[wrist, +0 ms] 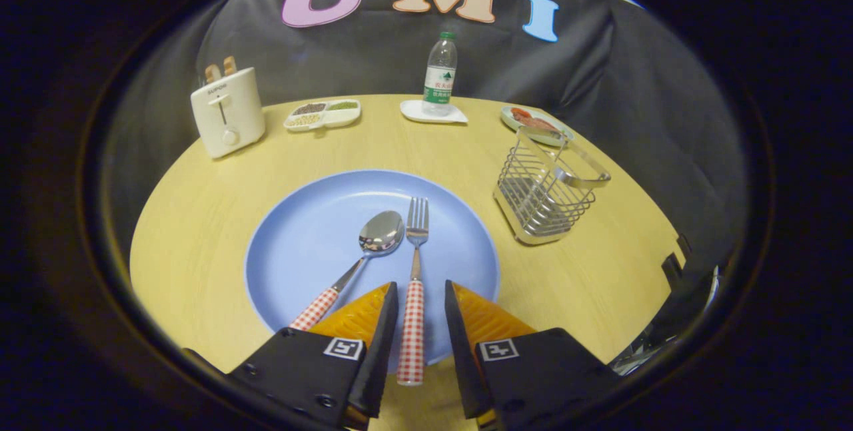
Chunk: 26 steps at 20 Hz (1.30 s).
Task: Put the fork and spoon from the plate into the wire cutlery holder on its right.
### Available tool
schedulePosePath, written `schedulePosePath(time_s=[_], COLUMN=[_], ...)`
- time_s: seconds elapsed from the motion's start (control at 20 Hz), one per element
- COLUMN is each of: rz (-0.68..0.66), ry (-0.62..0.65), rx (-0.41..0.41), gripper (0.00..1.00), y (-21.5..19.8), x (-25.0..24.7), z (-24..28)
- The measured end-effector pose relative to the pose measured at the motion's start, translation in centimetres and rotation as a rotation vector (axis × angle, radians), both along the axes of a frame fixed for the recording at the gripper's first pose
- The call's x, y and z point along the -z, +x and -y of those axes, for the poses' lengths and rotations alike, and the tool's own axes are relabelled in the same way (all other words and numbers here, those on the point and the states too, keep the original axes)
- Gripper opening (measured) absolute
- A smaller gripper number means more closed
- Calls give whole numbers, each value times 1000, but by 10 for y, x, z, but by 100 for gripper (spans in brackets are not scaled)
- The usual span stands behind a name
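A blue plate (313, 244) lies on the round wooden table just ahead of my fingers. On it rest a fork (416, 264) and a spoon (373, 244), both with red-and-white checked handles. The fork's handle runs back between my two fingers, with a gap on each side. The spoon lies to the fork's left, its handle passing under my left finger. My gripper (421, 291) is open around the fork handle. The wire cutlery holder (546, 198) stands upright to the right of the plate and looks empty.
Beyond the plate stand a white toaster (228, 114) at the far left, a divided snack dish (323, 114), a water bottle (440, 74) on a white coaster, and a small plate of food (533, 123) behind the holder. The table edge curves close on the right.
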<state>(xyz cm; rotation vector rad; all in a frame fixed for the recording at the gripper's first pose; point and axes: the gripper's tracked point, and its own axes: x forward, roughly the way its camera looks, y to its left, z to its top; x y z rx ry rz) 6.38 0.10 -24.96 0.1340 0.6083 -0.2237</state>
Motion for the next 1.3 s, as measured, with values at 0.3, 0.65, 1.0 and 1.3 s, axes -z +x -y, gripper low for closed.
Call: schedulePosePath(time_s=[0.3, 0.65, 1.0, 1.3], rz=[-23, -65, -65, -112], ry=[10, -31, -105, -142], rx=[-30, -52, -73, -51], gripper=[15, 10, 9, 9], y=[2, -4, 2, 5], x=[4, -10, -51, -94], z=[-4, -3, 15, 45])
